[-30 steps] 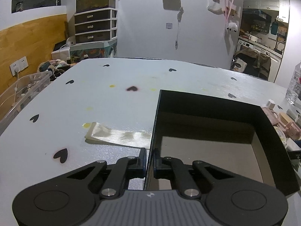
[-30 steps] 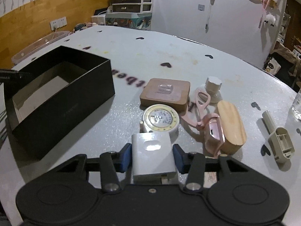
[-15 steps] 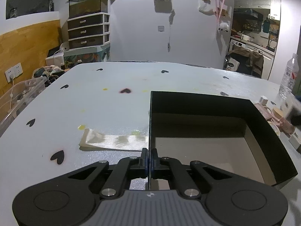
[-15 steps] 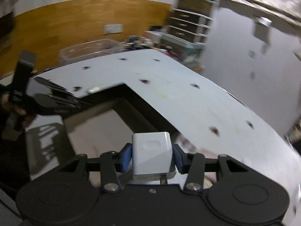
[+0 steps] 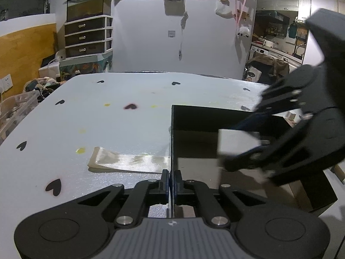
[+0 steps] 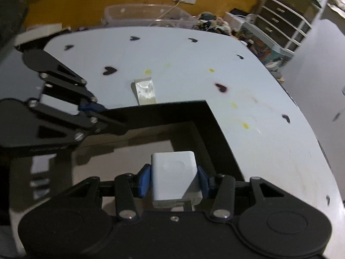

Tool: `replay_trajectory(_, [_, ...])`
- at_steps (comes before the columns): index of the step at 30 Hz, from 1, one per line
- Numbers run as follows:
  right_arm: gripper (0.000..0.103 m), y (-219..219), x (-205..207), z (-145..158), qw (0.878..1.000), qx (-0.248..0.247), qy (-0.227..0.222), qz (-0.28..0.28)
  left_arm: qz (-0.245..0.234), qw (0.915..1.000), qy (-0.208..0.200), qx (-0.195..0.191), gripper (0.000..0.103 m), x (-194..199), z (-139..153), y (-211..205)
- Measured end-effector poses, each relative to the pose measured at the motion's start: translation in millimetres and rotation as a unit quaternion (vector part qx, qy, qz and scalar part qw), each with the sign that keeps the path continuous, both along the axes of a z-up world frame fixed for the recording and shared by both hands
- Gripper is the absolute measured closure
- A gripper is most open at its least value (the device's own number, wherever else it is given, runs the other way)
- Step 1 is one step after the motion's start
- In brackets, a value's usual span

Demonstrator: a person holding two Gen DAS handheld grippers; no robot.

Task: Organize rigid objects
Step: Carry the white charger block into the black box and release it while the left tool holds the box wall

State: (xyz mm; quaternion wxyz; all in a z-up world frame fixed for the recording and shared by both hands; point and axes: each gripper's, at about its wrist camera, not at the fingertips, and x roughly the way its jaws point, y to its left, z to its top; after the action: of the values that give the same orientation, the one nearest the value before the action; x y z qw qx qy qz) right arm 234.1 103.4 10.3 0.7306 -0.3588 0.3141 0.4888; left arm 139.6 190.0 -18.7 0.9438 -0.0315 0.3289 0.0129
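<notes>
An open black box [image 5: 194, 116] stands on the white table [image 5: 107, 118]. My left gripper [image 5: 171, 182] is shut on the box's near left wall, pinching the thin edge between its blue pads. My right gripper [image 6: 173, 178] is shut on a white cube-shaped charger block [image 6: 172, 172] and holds it above the inside of the box [image 6: 207, 116]. In the left wrist view, blurred, the same block [image 5: 235, 144] hangs over the box's right half. In the right wrist view the left gripper [image 6: 107, 117] shows at the left, clamped on the box rim.
A flat clear packet [image 5: 129, 161] lies on the table just left of the box, also seen as a packet [image 6: 145, 92] beyond the box rim. A clear plastic bin [image 5: 17, 108] and a drawer unit [image 5: 88, 36] stand past the table's left and far edges.
My right gripper has carried the white block from beside the pile of small items over to above the box, rolling as it went. The left gripper closed fully on the box wall and stayed put.
</notes>
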Motion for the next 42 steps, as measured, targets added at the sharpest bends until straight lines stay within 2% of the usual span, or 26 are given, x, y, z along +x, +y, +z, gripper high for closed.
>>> replay_trajectory(9, [0.054, 34.7, 13.7, -15.9, 0.999, -0.017, -0.025, 0.033, -0.006, 0.9999, 0.0, -0.013, 0.099, 3.0, -0.9, 6.1])
replay_trajectory(13, [0.045, 37.2, 18.6, -18.1, 0.999, -0.005, -0.009, 0.035, -0.007, 0.9999, 0.0, -0.011, 0.099, 3.1, -1.9, 6.3])
replay_trajectory(20, [0.035, 21.1, 10.7, 2.4, 0.999, 0.022, -0.015, 0.021, -0.005, 0.9999, 0.003, -0.014, 0.099, 3.8, -0.7, 6.6])
replay_trajectory(27, [0.032, -13.9, 4.0, 26.5, 0.998, 0.056, -0.006, -0.026, 0.002, 0.9999, 0.005, -0.013, 0.099, 5.9, -0.3, 4.4])
replay_trajectory(33, [0.023, -58.5, -13.2, 45.2, 0.992, 0.103, -0.014, -0.077, 0.01, 0.9999, 0.005, -0.008, 0.099, 6.3, -0.1, 1.0])
replay_trajectory(38, [0.012, -103.4, -35.0, 56.7, 0.978, 0.153, -0.039, -0.134, 0.02, 0.9998, 0.005, 0.001, 0.099, 5.3, 0.7, -4.3])
replay_trajectory(42, [0.006, -139.7, -49.0, 58.8, 0.961, 0.191, -0.048, -0.194, 0.029, 0.9996, 0.004, 0.002, 0.099, 5.0, 1.1, -5.3])
